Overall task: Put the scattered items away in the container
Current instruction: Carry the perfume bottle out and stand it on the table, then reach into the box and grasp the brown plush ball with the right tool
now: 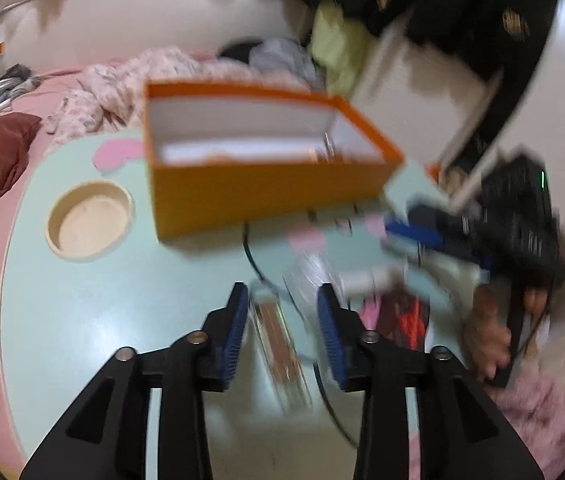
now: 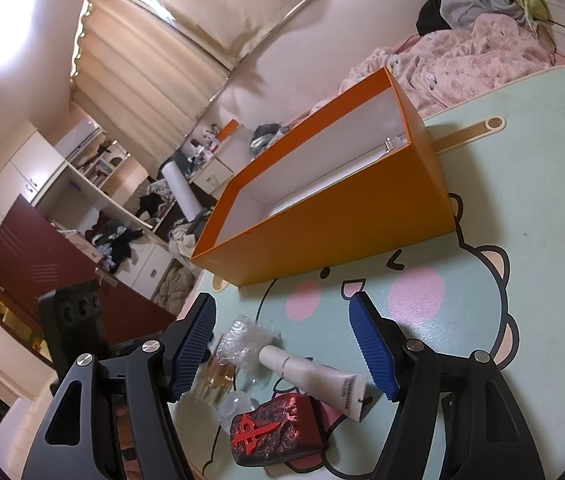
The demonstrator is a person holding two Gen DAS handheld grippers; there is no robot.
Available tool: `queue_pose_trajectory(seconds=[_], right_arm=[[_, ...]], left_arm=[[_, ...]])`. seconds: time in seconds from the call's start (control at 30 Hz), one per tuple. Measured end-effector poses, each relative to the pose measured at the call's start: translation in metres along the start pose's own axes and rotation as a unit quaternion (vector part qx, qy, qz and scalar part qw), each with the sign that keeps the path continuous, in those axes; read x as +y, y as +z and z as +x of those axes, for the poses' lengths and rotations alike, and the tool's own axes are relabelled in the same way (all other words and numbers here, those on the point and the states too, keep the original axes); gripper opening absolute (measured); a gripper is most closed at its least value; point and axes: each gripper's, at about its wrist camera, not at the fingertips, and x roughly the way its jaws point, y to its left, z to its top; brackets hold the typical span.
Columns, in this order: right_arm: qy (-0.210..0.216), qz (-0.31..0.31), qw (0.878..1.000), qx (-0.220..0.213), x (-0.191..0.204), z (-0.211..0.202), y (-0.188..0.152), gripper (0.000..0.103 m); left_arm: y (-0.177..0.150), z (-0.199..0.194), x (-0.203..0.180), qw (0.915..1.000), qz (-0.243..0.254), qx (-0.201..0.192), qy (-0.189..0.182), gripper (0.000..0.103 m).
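Left wrist view, heavy blur. Left gripper [image 1: 282,312] over mint-green cartoon-print counter [image 1: 82,320], blue ribbed pads [image 1: 238,328] parted, a blurred brownish oblong item [image 1: 278,348] lying between them, pads not pressing on it: released. Black cord [image 1: 250,256] curving across counter just ahead. Further right, other gripper and a hand [image 1: 486,340] at counter edge. Round wooden cup recess [image 1: 90,220] at left. Open orange cardboard box with white inside [image 1: 266,192] standing on counter beyond, nearly empty, some small thing in its right far corner, too blurred to name. Pink bed with crumpled floral blanket [image 1: 122,84] behind.

Right wrist view, sharp. Right gripper [image 2: 286,340] jaws wide apart, gripping nothing, hovering over scattered items: dark red-black pouch with red emblem [image 2: 270,432] nearest, white squeeze tube [image 2: 314,376] lying across just beyond it, small clear glass bottle of amber liquid [image 2: 214,380] beside left pad, crumpled bubble wrap [image 2: 246,340] behind bottle. All on counter, outside box. Box further on, well apart from items. Cluttered shelves and curtains far behind.
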Motion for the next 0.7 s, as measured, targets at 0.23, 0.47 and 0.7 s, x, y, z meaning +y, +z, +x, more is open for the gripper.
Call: queue_pose_trajectory(seconds=[0.23, 0.47, 0.7], right_arm=[[-0.015, -0.012, 1.000, -0.014, 0.003, -0.002, 0.002, 0.069], [0.023, -0.068, 0.997, -0.002, 0.064, -0.006, 0.041, 0.069], [-0.131, -0.134, 0.964, 0.191, 0.122, 0.093, 0.093, 0.071]], left_arm=[[-0.009, -0.005, 0.043, 0.9903, -0.103, -0.074, -0.057, 0.056], [-0.012, -0.008, 0.044, 0.9892, -0.110, -0.085, -0.045, 0.057], [-0.017, -0.013, 0.038, 0.9908, -0.089, -0.096, -0.036, 0.057]])
